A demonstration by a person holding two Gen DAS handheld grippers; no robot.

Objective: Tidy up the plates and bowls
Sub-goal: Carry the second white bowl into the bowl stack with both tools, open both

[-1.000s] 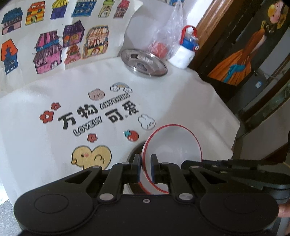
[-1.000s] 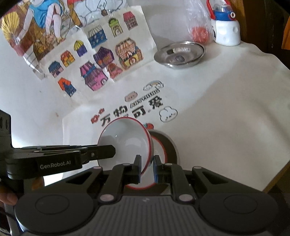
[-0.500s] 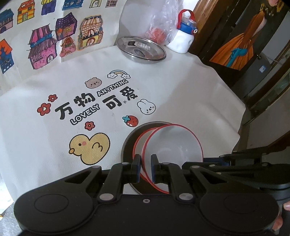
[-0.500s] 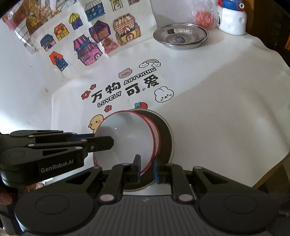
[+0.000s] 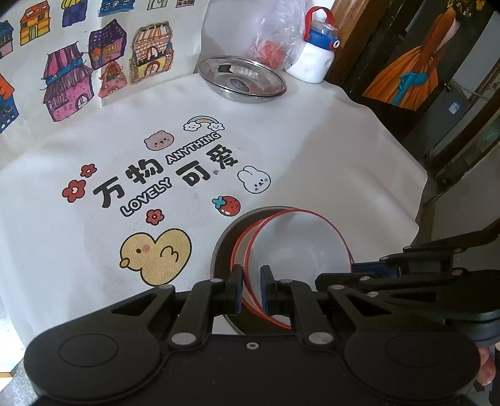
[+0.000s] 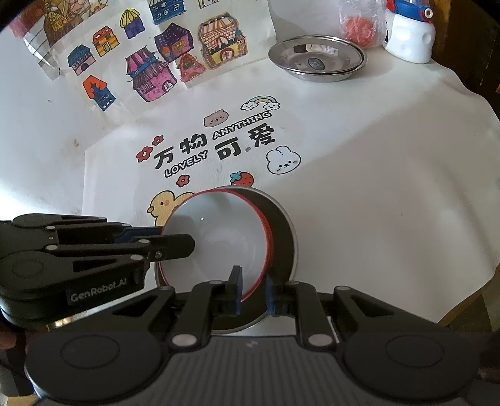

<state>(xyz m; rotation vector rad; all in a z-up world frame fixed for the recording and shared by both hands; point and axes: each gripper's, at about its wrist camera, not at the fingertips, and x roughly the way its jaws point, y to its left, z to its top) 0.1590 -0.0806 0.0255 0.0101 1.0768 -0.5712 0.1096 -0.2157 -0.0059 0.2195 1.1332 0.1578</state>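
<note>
The white bowl with a red rim [image 5: 297, 246] sits at 5 o'clock on the surface [image 5: 328, 150], nested on a second red-rimmed bowl [image 5: 242, 243] inside a dark grey plate [image 5: 223, 246], just below the strawberry print on the cloth. In the left wrist view the left hand-held gripper [image 5: 251, 285] straddles the near rim of the top bowl, one finger inside and one outside, with a thin gap showing on each side, so it looks slightly parted rather than clamped. The right hand-held gripper [image 5: 359, 273] enters that view from 3 o'clock, seen side-on at the bowl's right edge, its spread hard to read there. The right wrist view settles it: the right hand-held gripper [image 6: 253, 289] stands open, its blue-padded fingers well apart around the rim of the bowl [image 6: 218, 231], the right finger over the plate [image 6: 282, 228]. That view also shows the left hand-held gripper [image 6: 175, 240] from the side at 9 o'clock, its upper finger reaching over the bowl's rim. At 1 o'clock, well apart, a steel dish [image 6: 317, 57] lies near a white bottle [image 6: 409, 40] and a plastic bag [image 6: 359, 22].
</note>
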